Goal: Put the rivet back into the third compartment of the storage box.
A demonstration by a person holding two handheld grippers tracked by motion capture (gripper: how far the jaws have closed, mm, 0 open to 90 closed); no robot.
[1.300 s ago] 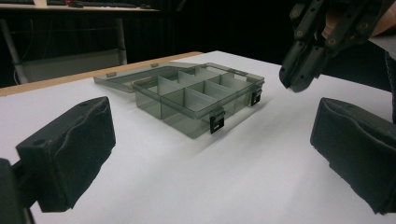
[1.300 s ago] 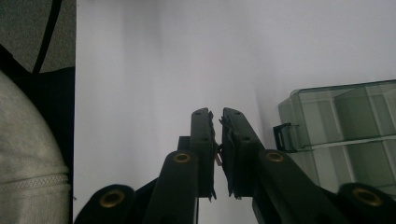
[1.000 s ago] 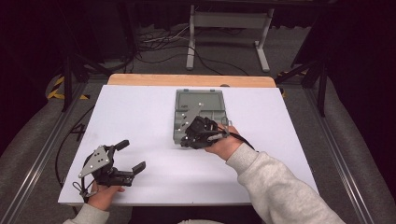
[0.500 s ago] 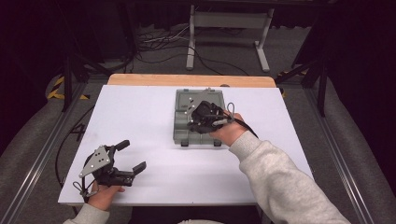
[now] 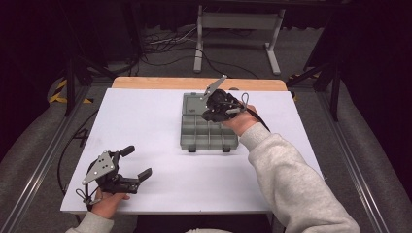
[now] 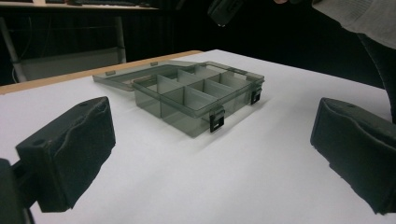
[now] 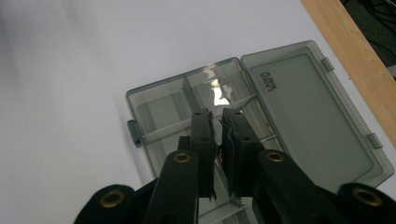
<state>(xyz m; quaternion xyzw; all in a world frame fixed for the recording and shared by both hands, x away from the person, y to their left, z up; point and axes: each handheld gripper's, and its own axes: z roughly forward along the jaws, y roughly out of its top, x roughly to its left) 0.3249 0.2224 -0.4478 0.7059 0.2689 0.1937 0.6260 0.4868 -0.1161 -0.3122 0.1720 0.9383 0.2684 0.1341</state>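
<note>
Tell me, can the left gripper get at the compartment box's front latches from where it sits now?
Probably yes. The left gripper is open, and bare white table lies between it and the box; the right gripper hangs over the box's far side.

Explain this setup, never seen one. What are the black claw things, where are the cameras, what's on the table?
No robot here: a person holds a two-jaw gripper in each hand. One camera looks down from above; one more rides on each gripper, looking along its jaws. On the white table lies a grey organiser box, its lid folded flat open and its compartments looking empty. The left gripper rests near the table's front edge, jaws wide open. The right gripper hovers over the box, jaws shut, with nothing visibly held.
</note>
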